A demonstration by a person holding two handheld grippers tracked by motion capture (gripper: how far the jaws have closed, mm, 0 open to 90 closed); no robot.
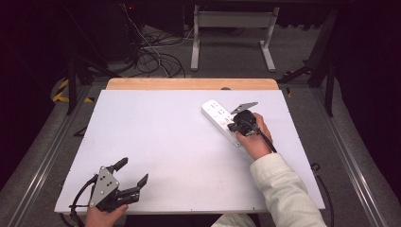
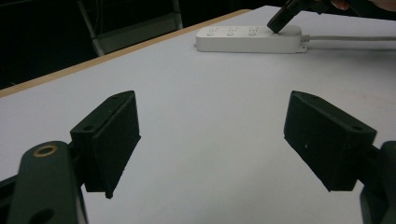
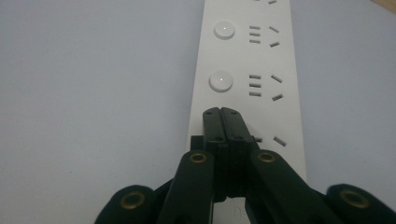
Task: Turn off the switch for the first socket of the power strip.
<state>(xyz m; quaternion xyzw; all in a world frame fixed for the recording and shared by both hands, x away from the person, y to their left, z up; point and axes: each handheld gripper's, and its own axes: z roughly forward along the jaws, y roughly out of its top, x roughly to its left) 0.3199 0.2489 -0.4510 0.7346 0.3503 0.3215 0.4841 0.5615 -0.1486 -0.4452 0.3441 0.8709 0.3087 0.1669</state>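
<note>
Two grippers, one power strip. Near edge, about 7 o'clock on the white table, the left gripper rests with jaws spread wide — nothing between them. Farther off at 1 o'clock, the right gripper has its jaws pressed together, tips down on the white power strip — two round buttons show ahead.

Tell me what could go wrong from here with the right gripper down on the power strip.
1. The right gripper, jaws shut, tips down on the white power strip beside its socket slots; it could slide into a slot or miss the round button ahead.
2. Nothing holds the strip: the left gripper sits open, far off near the table's front edge, so a push may shift it.
</note>
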